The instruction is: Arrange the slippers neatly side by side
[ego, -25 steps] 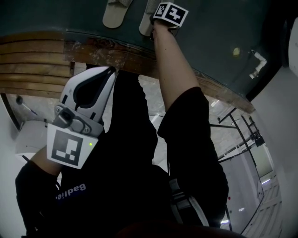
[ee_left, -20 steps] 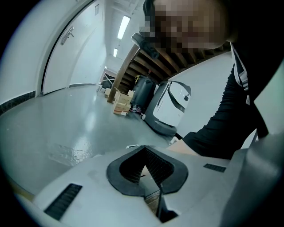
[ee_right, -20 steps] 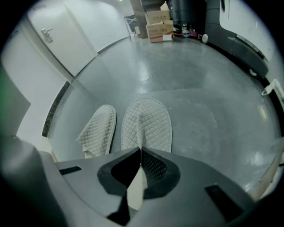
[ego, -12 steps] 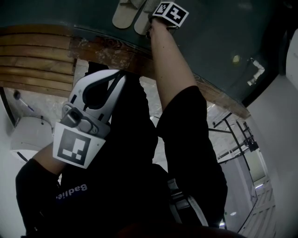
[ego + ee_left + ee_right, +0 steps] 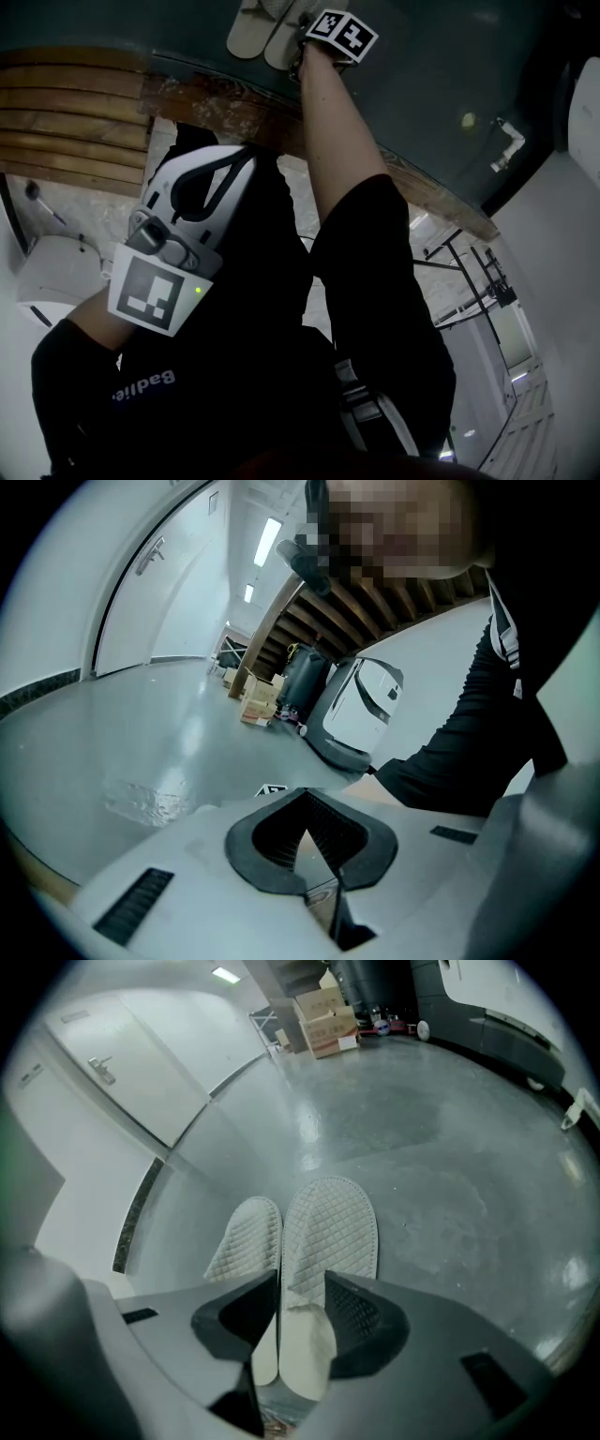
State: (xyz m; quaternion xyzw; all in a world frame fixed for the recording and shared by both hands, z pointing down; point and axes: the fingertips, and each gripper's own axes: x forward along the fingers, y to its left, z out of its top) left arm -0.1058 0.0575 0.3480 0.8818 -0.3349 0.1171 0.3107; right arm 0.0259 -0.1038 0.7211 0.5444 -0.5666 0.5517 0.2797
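Cardboard boxes (image 5: 324, 1018) stand well beyond the slippers (image 5: 330, 1232).

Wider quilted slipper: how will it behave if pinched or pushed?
The wider quilted slipper looks thin and soft, so it would probably droop if lifted by the heel. Likely light. On the smooth, glossy floor it should slide rather than tip, maybe bumping the neighbouring slipper.

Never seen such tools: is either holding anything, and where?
Nothing. The right hand-held gripper has just opened, jaws loose around one slipper; the left hand-held gripper is shut, empty.
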